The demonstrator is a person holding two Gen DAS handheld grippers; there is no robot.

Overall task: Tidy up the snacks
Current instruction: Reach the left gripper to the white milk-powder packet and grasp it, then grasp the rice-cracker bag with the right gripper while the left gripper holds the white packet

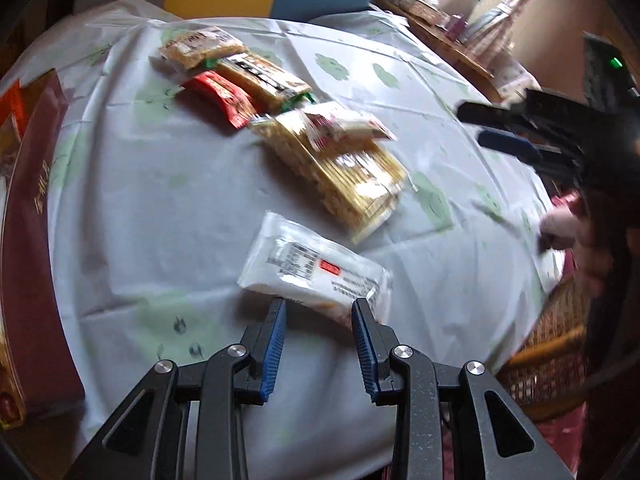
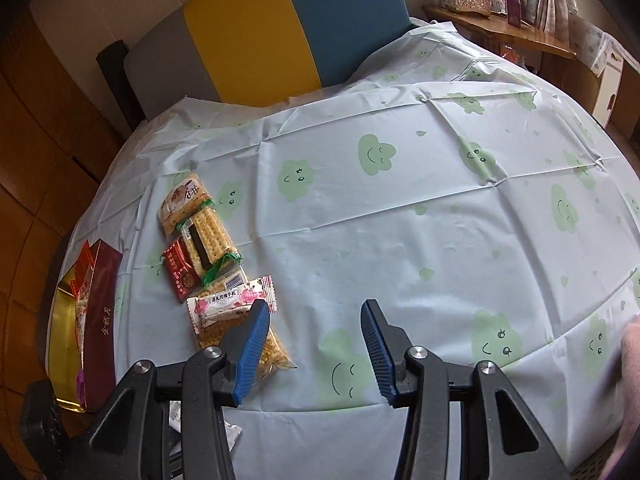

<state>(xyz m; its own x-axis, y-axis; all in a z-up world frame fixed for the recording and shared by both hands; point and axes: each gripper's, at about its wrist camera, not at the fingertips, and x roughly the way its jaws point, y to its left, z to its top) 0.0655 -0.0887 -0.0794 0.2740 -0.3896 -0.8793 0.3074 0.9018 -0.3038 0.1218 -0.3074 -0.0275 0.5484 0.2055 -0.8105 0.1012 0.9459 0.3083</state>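
We are holding our left gripper (image 1: 319, 310) over the near edge of the table (image 1: 160, 208), its blue pads parted to a middling gap with nothing between them; the white snack packet (image 1: 316, 268) is lying flat on the cloth just beyond the tips, and we cannot tell whether the tips are touching it. Just past that packet, a clear pack of golden crackers (image 1: 352, 184) is lying at an angle, with a small pink-and-white candy bar (image 1: 344, 126) resting on top of its far end. Farther on, a red packet (image 1: 222, 96), a green-ended cracker sleeve (image 1: 264, 78) and a tan biscuit pack (image 1: 200, 46) are forming a loose overlapping row running away from us. At the table's left edge a dark red gift box (image 1: 32, 240) is standing beside the snacks. Our right gripper (image 2: 316, 308) is hovering over bare cloud-printed cloth (image 2: 400, 220), its pads moderately apart and gripping nothing, while its left finger is covering part of the cracker pack in the right wrist view. Beyond the table, a chair back with yellow and blue panels (image 2: 288, 28) is standing, and a wooden shelf (image 2: 500, 28) with boxes is sitting at the far right.
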